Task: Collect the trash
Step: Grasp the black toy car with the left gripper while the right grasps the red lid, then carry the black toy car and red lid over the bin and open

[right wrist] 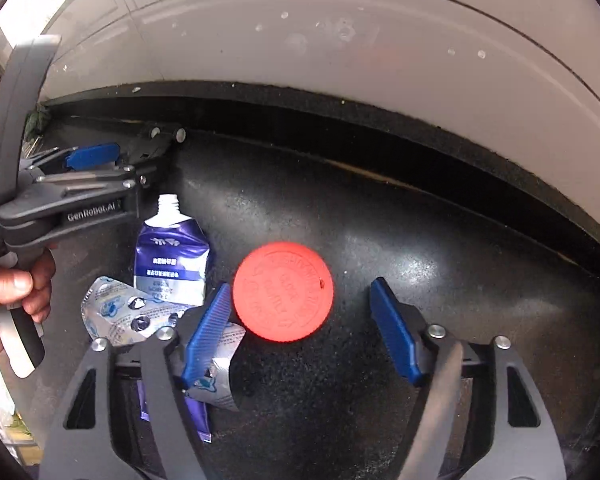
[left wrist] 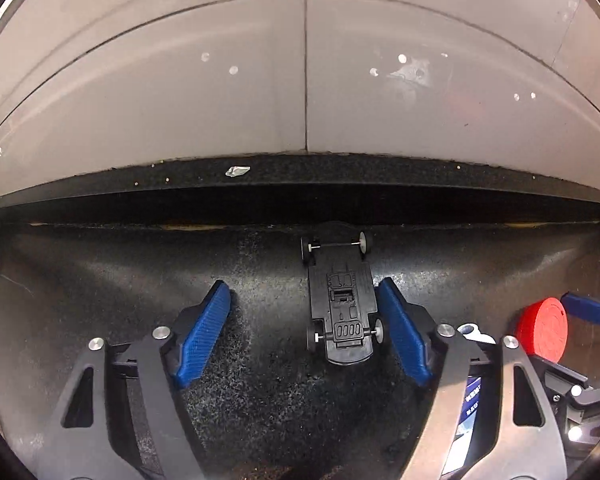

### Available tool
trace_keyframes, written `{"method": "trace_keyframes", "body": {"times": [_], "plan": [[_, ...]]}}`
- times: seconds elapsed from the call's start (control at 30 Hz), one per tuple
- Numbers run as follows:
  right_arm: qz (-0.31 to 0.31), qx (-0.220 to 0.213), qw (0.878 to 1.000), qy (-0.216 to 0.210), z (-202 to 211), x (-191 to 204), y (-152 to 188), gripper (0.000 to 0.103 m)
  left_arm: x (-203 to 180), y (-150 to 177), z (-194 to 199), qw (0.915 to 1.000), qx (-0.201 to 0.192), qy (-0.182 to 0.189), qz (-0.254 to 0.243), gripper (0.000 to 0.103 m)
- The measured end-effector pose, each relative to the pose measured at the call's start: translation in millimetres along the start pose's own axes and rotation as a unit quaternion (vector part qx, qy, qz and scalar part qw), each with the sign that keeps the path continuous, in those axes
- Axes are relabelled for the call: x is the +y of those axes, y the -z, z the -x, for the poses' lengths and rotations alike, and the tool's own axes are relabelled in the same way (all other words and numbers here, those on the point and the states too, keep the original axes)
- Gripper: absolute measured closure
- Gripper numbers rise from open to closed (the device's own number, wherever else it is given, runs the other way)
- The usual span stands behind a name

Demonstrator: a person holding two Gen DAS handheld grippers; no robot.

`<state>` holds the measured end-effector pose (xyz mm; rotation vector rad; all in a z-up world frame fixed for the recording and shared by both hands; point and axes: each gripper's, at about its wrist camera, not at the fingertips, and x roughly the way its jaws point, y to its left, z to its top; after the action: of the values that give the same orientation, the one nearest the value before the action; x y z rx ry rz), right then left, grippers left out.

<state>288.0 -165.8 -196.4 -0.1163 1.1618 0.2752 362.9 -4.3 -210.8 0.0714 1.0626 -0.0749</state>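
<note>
Both grippers point down at a dark speckled worktop whose far edge runs along a pale tiled floor.

The left gripper has its blue fingers spread apart. An overturned black toy car, wheels up, lies between them, close against the right-hand finger with a wide gap to the other; whether that finger touches it I cannot tell. The car's front axle sits near the far edge of the worktop. A small scrap of foil lies on the dark ledge past that edge.

The right gripper also has its fingers apart, not gripping anything. A round red lid lies flat between them, nearer the left-hand finger, well clear of the other. Beside it, towards the left gripper, lie a blue and silver pouch with an open spout and a crumpled silver wrapper that runs under the finger. A hand holds the left gripper's handle.
</note>
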Motion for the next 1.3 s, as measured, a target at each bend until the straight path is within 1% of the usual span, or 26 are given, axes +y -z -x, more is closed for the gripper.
{"method": "trace_keyframes", "body": {"times": [0.03, 0.07, 0.1, 0.13, 0.2, 0.3, 0.43, 0.53, 0.67, 0.87, 0.97, 1.03, 1.07, 1.23, 1.3], "plan": [[0.006, -0.004, 1.000, 0.005, 1, 2, 0, 0.046, -1, -1, 1, 1.0000, -0.003, 0.001, -0.002, 0.046], [0.008, -0.006, 1.000, 0.005, 2, 3, 1, 0.053, -3, -2, 2, 1.0000, -0.005, 0.002, -0.005, 0.053], [0.006, -0.006, 1.000, 0.000, 2, 3, 1, 0.053, -4, -3, 3, 0.9999, -0.005, 0.005, -0.010, 0.067], [0.005, -0.006, 1.000, -0.003, 2, 2, 1, 0.053, -4, -3, 4, 0.9999, -0.004, 0.007, -0.012, 0.069], [0.004, -0.013, 1.000, 0.000, 7, 1, 0, 0.054, -2, -4, 8, 0.9999, -0.006, 0.012, -0.007, 0.069], [0.006, -0.026, 1.000, 0.002, 21, 0, 0, 0.054, -1, -2, 25, 0.9997, -0.019, 0.011, -0.007, 0.069], [0.007, -0.046, 0.999, 0.003, 50, 1, 6, 0.054, 0, 2, 55, 0.9995, -0.032, 0.007, -0.004, 0.069], [0.001, -0.060, 0.998, 0.000, 76, 2, 17, 0.054, -2, 15, 84, 0.9989, -0.045, 0.007, -0.007, 0.069], [-0.005, -0.080, 0.997, -0.006, 112, 6, 37, 0.054, -5, 44, 128, 0.9983, -0.057, 0.006, -0.014, 0.069], [0.010, -0.102, 0.995, -0.013, 162, 23, 78, 0.054, -21, 105, 190, 0.9979, -0.062, 0.003, -0.017, 0.069], [0.019, -0.105, 0.994, -0.016, 177, 33, 101, 0.054, -29, 137, 210, 0.9982, -0.057, 0.003, -0.017, 0.069], [0.024, -0.106, 0.994, -0.017, 185, 39, 111, 0.054, -32, 159, 222, 0.9984, -0.056, 0.004, -0.013, 0.069], [0.026, -0.106, 0.994, -0.018, 188, 43, 115, 0.054, -40, 170, 231, 0.9984, -0.055, 0.005, -0.012, 0.069], [0.037, -0.109, 0.993, -0.022, 198, 59, 132, 0.054, -39, 194, 249, 0.9982, -0.059, 0.002, -0.009, 0.069], [0.044, -0.111, 0.993, -0.025, 202, 67, 136, 0.054, -35, 199, 255, 0.9980, -0.062, -0.001, -0.007, 0.069]]}}
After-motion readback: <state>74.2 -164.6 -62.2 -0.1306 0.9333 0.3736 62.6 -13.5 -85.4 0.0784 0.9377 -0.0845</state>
